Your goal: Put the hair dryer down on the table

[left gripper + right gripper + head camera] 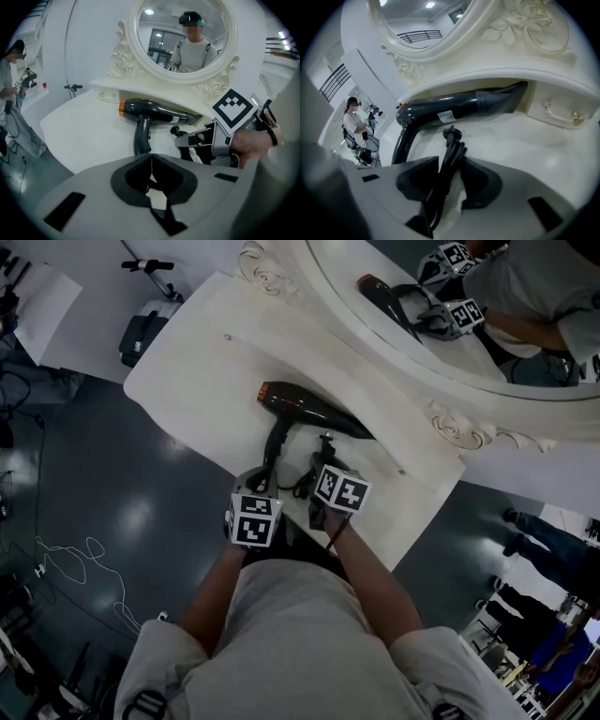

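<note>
The black hair dryer with an orange rear ring lies on its side on the white vanity table, handle toward me. It also shows in the left gripper view as the hair dryer and ahead of the right gripper as the hair dryer. My left gripper sits by the end of the handle, shut with nothing in it. My right gripper is just right of the handle. The bundled black power cord and plug run between its open jaws.
An oval mirror in a carved white frame stands behind the dryer. A drawer pull is under the shelf at the right. The table's front edge drops to a dark floor with cables. People stand far right.
</note>
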The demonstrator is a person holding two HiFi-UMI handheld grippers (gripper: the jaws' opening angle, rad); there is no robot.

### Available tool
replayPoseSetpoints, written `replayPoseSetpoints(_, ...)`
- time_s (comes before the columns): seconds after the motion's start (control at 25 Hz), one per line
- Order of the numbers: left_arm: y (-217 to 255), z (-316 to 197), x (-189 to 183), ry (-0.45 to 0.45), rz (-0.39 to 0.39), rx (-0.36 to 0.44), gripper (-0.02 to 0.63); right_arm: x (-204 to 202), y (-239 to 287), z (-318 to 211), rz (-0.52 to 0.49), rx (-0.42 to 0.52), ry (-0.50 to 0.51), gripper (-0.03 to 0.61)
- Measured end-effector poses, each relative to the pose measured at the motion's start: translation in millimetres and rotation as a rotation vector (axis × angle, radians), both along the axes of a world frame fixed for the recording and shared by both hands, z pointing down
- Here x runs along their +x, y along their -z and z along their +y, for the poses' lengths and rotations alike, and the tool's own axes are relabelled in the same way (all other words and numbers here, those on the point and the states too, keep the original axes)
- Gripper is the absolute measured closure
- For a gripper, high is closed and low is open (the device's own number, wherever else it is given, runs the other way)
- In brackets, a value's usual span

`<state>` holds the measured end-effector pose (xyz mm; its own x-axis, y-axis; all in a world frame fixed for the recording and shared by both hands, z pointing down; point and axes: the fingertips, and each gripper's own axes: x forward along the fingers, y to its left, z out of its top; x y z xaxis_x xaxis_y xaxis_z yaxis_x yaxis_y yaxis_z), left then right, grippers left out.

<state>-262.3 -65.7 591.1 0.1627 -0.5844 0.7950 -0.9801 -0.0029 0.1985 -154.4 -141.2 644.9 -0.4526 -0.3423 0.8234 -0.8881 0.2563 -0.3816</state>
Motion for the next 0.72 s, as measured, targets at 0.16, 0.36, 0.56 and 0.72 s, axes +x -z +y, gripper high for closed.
replayPoseSetpoints(0.16,4,7,8,0.021,0.004,-0.007,0.603,-1,4,1,0.006,0.067,0.077,0.396)
replayPoseSetpoints(0.36,12,16,19,0.05,-0.014,0.025,0.603,4,14,4,0.032,0.177,0.168,0.351)
replayPoseSetpoints(0.56,40,16,29,0.107,-0.1,0.152,0.603,21,36,12,0.033,0.276,0.207,0.345)
replayPoseSetpoints(0.72,53,21,45,0.139,-0.105,0.2,0.603,37,64,22,0.002,0.37,0.232,0.341)
